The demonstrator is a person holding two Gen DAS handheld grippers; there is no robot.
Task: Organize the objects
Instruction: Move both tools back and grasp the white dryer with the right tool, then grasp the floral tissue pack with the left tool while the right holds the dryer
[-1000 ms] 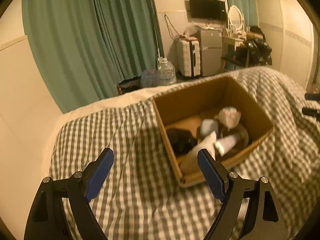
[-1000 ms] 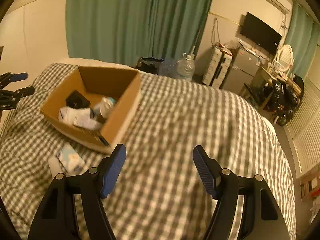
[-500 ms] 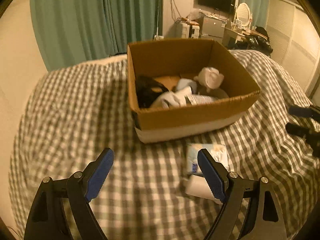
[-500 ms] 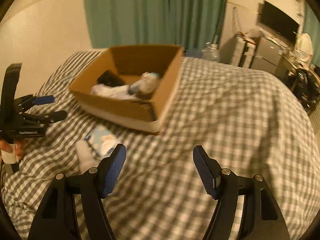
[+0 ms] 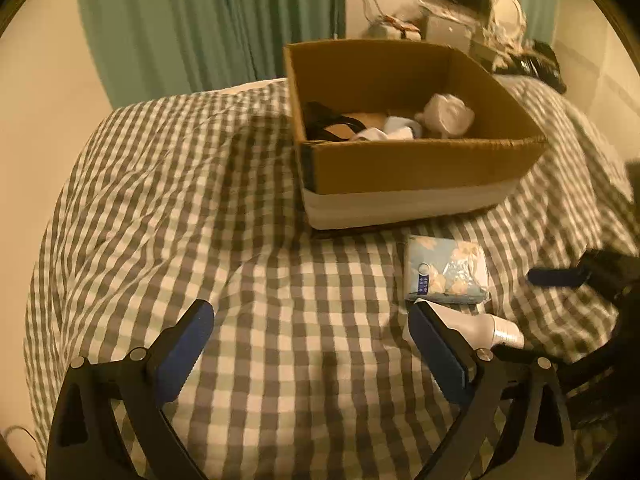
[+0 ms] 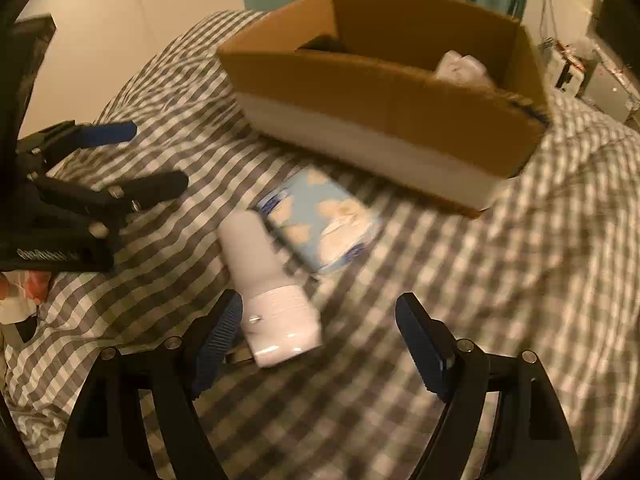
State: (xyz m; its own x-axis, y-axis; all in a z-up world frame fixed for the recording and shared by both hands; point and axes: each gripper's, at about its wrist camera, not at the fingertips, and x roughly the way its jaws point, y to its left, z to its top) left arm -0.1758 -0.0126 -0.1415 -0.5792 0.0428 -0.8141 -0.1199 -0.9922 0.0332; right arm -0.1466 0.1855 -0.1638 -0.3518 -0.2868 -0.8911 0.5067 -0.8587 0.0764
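A cardboard box (image 5: 420, 168) stands on the checked bed cover and holds a black item (image 5: 328, 124), white cloths and a crumpled white bundle (image 5: 448, 114). In front of it lie a light blue patterned packet (image 5: 444, 270) and a white bottle (image 5: 480, 326) on its side. The box (image 6: 400, 92), packet (image 6: 320, 224) and bottle (image 6: 268, 284) also show in the right wrist view. My left gripper (image 5: 316, 350) is open and empty, its right finger beside the bottle. My right gripper (image 6: 320, 340) is open, low over the bottle's cap end.
The bed cover (image 5: 200, 200) is grey-and-white checked and rumpled. Green curtains (image 5: 200, 20) hang behind the bed. A TV and cluttered furniture (image 5: 452, 8) stand at the far wall. The left gripper (image 6: 92, 184) shows at the left of the right wrist view.
Both grippers have come down and closer to the packet and bottle in front of the box. The right gripper has dropped until the bottle lies at its left finger. Both stay open.
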